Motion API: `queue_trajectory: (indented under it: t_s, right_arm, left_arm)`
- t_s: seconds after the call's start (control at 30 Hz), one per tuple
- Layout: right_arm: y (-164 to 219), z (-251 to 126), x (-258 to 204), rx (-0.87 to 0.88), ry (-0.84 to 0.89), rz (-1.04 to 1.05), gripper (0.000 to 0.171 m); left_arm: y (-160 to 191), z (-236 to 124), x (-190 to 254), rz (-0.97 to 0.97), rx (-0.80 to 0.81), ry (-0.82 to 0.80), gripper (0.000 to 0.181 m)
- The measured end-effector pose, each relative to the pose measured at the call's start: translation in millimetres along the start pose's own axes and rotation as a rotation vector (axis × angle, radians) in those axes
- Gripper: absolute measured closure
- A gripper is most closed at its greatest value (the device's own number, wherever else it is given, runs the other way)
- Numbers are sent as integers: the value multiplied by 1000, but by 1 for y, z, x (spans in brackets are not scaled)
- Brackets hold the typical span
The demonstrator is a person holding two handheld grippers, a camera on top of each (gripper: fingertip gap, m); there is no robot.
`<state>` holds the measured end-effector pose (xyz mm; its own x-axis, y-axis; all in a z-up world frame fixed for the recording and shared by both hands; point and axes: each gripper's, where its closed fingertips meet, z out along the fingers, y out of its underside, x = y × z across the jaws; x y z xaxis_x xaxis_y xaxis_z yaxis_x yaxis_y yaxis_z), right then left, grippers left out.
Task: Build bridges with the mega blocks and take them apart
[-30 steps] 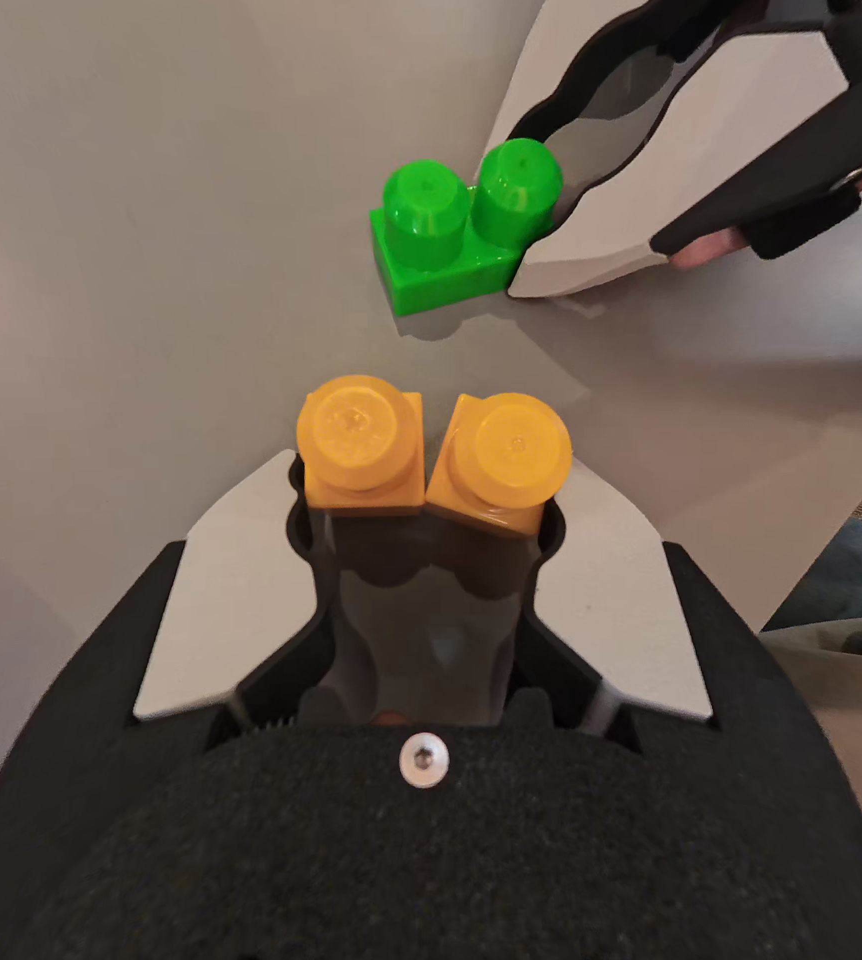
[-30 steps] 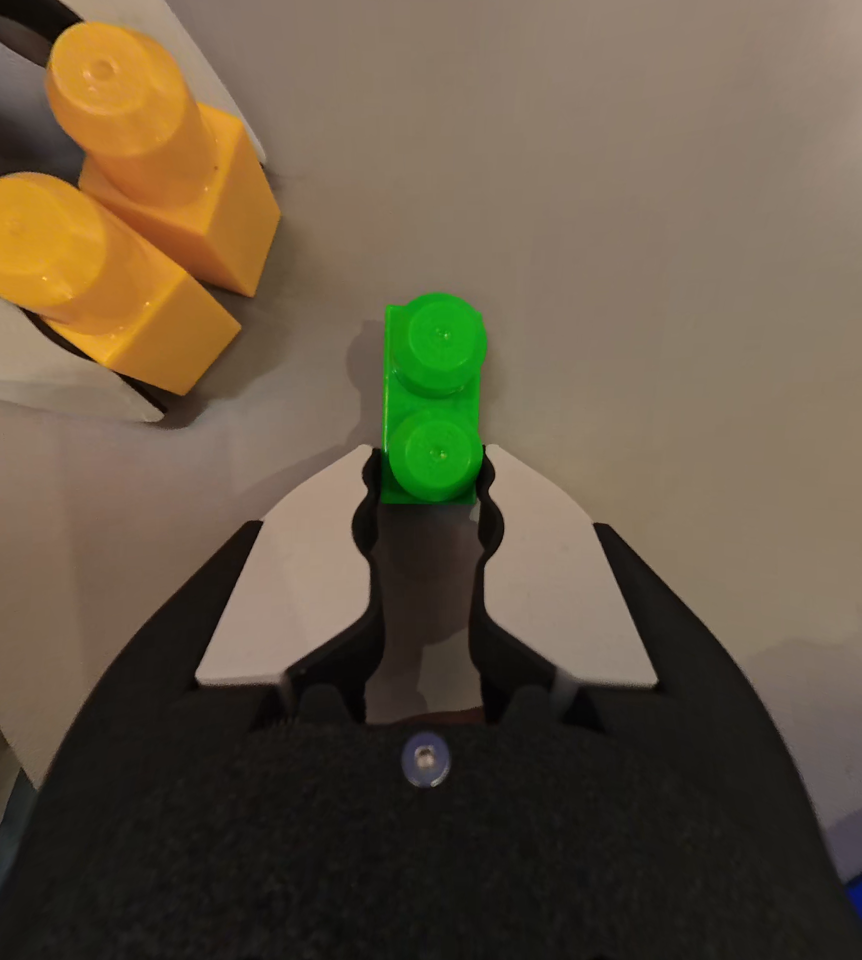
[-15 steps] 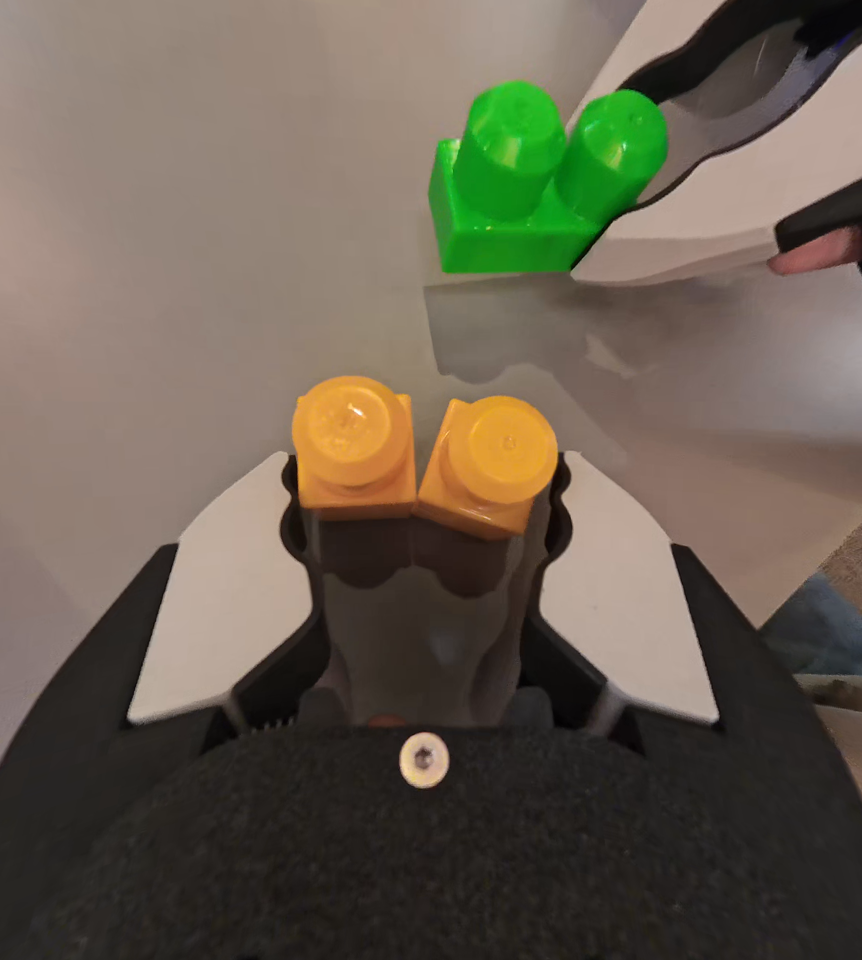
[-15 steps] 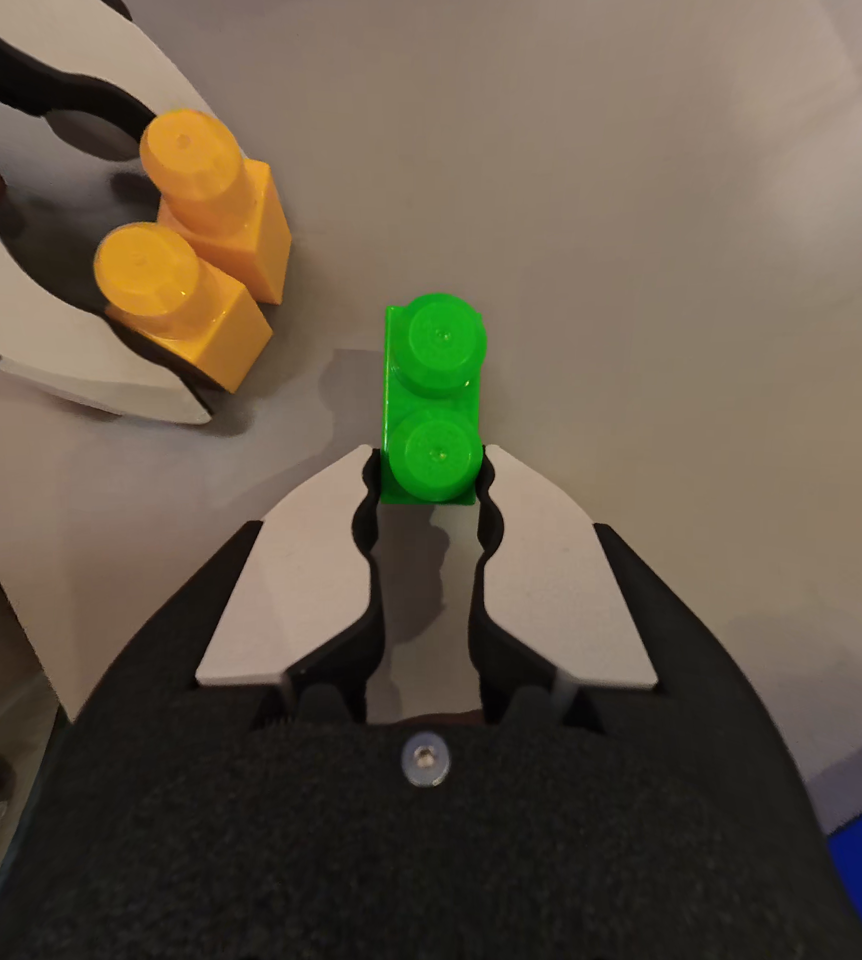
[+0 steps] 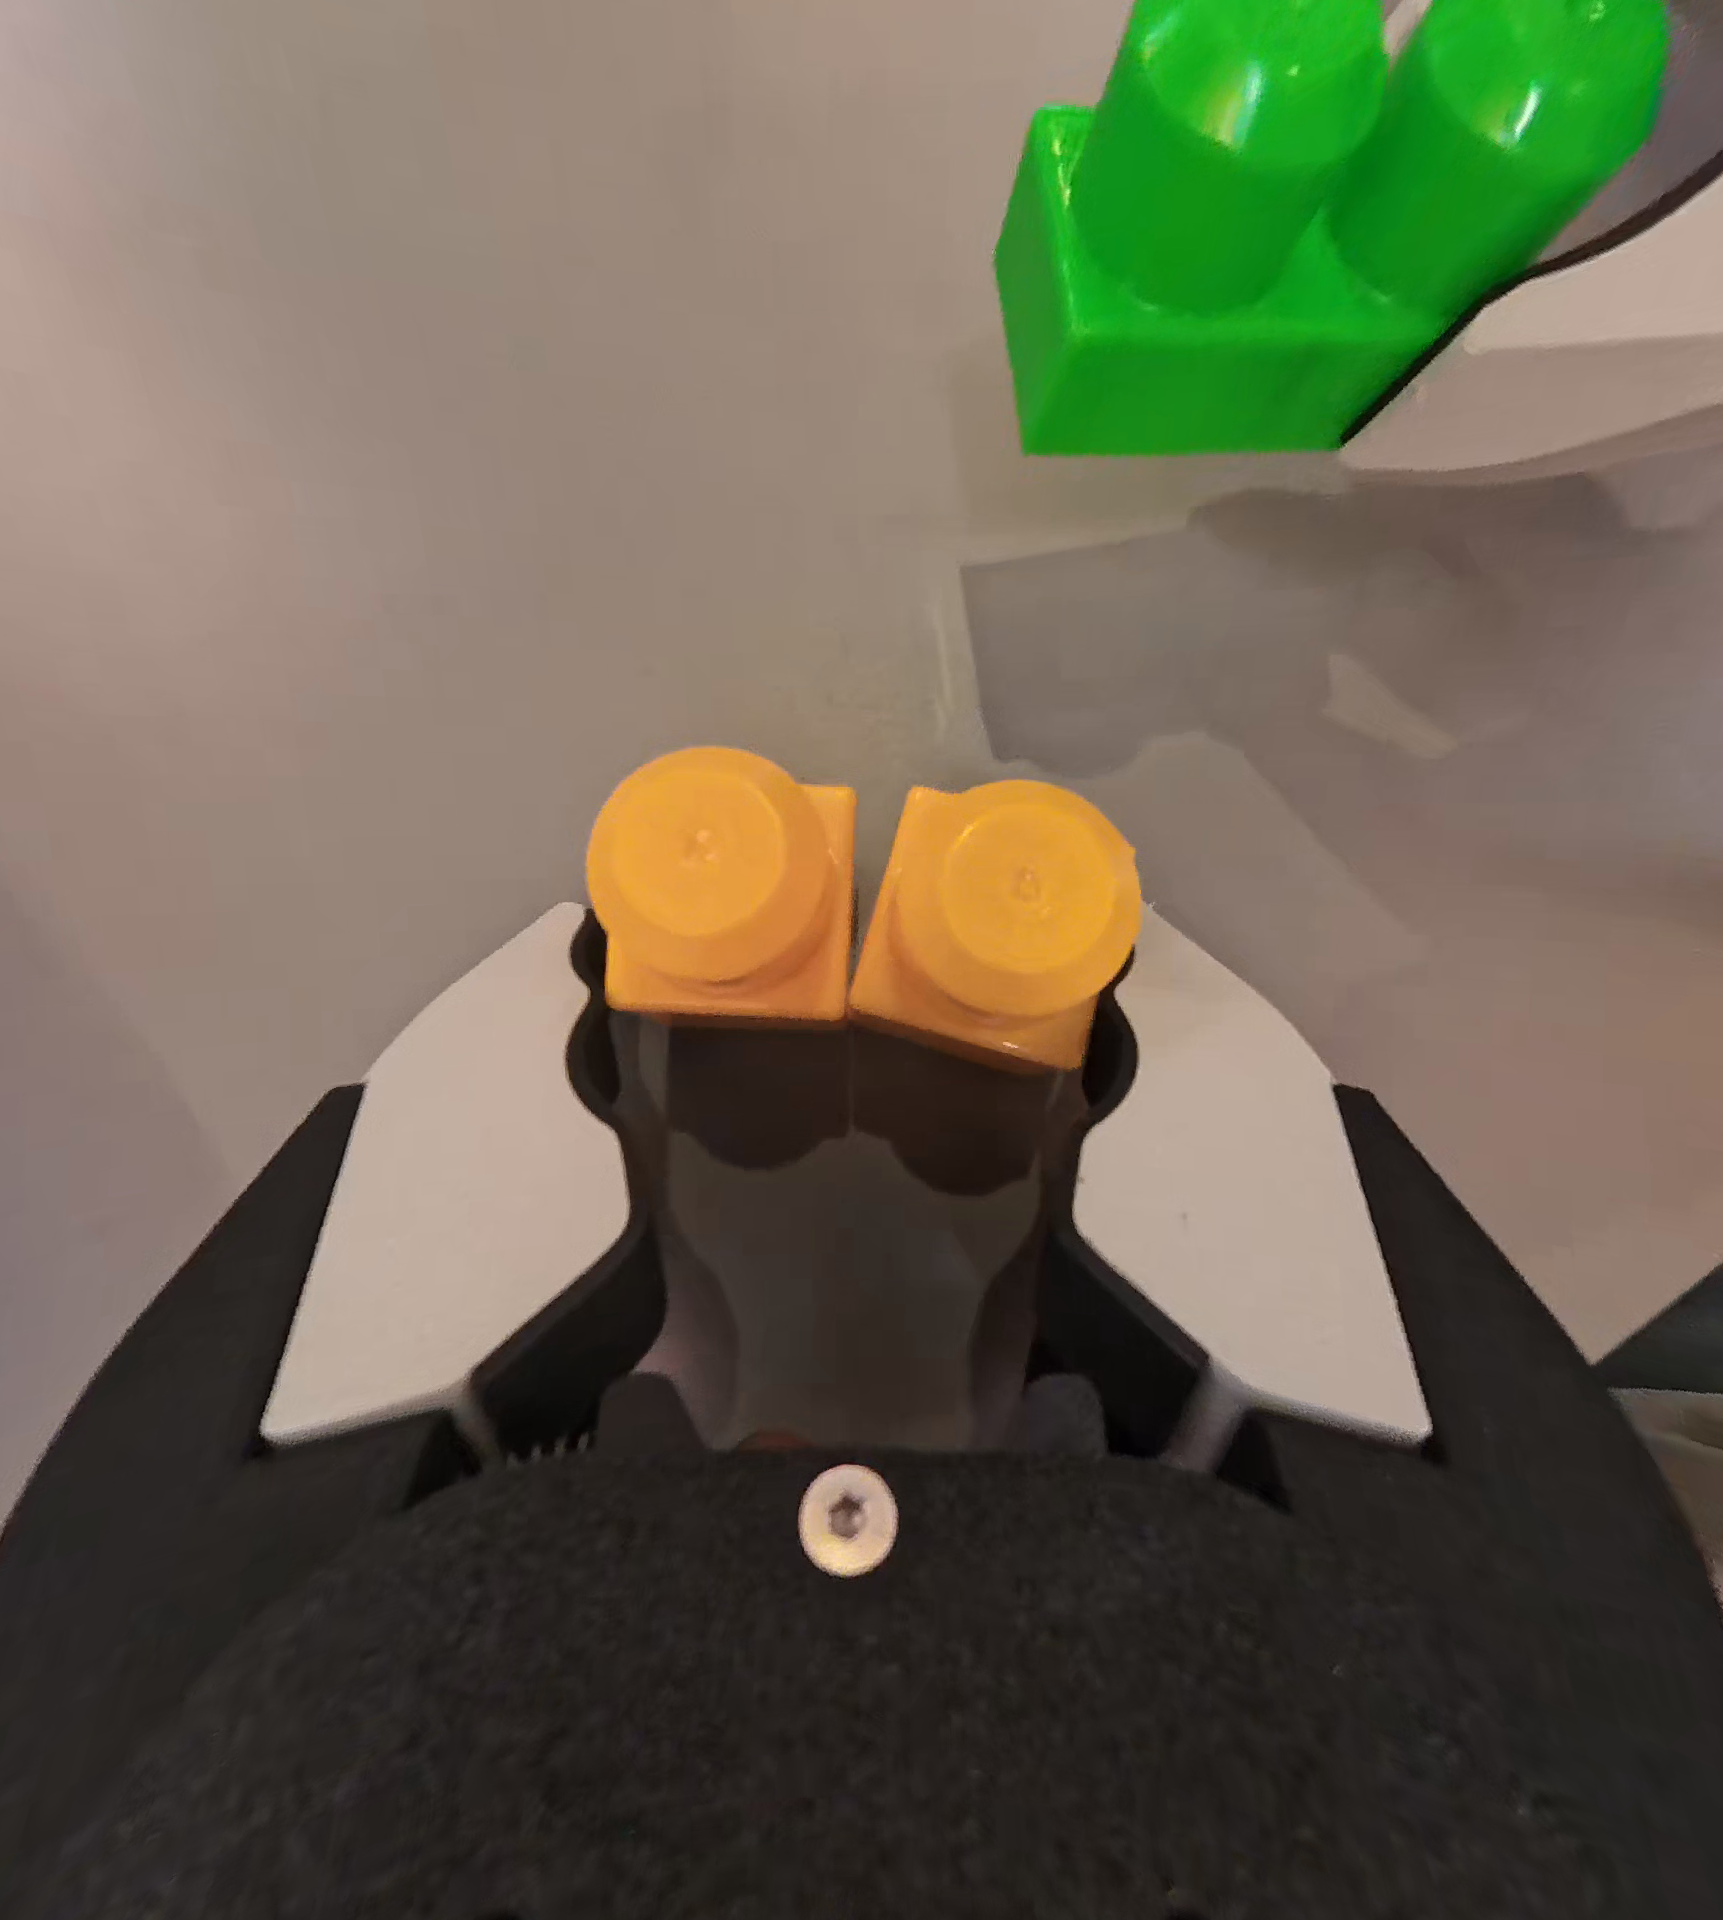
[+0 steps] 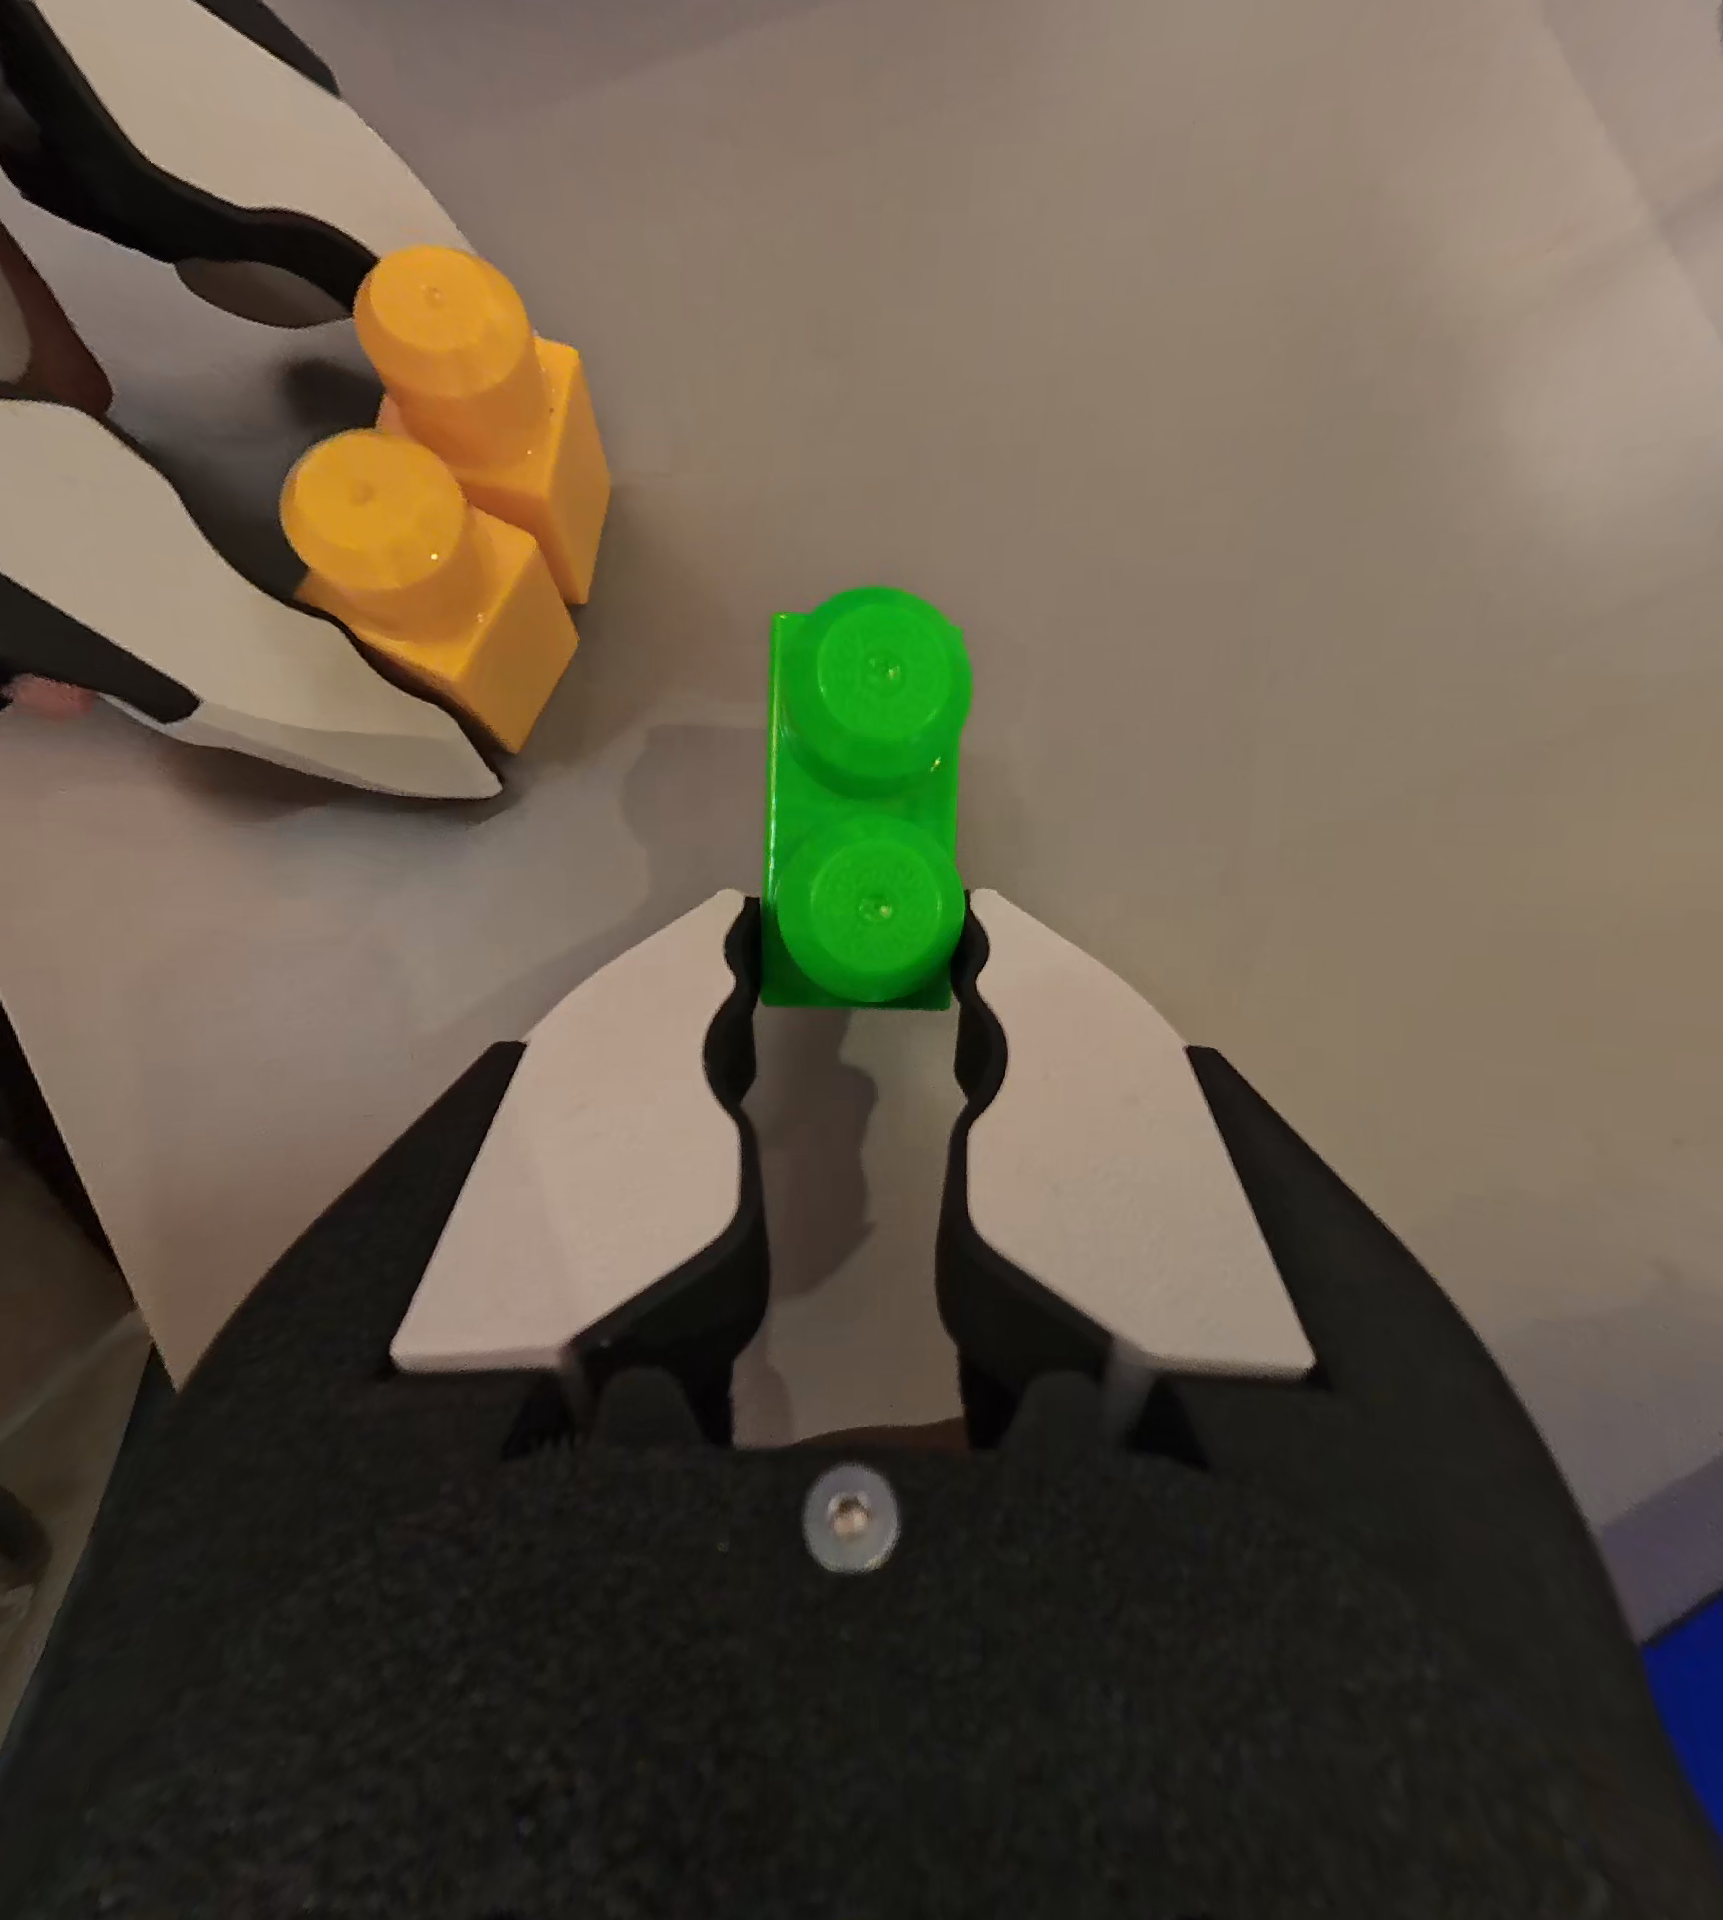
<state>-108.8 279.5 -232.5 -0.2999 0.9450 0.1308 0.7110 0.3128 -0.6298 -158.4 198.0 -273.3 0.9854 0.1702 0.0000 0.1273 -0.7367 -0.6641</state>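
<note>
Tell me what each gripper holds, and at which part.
The left gripper squeezes two orange blocks side by side, by their outer base sides. The right gripper grips the green block at its near end, across the base.

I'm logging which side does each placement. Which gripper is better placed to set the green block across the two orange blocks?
Right, probably. The right gripper is shut on the green block, lifted above the table. The left gripper brackets the two orange blocks, which lean apart slightly, so it can steady them.
</note>
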Motion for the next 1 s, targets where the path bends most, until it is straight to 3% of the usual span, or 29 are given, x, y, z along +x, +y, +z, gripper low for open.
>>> queue_trajectory:
  t_s: [0.53, 0.83, 1.0]
  right_arm:
    - [-11, -16, -1, 73, 3, 50, 136]
    - [-45, -50, -27, 302, -122, 238, 136]
    - [-61, -61, -36, 302, 20, 249, 136]
  left_arm:
    - [-11, 0, 4, 32, 61, 38, 97]
    - [-53, -15, 4, 147, 222, -57, 97]
    - [-57, -9, 16, 204, 237, -67, 97]
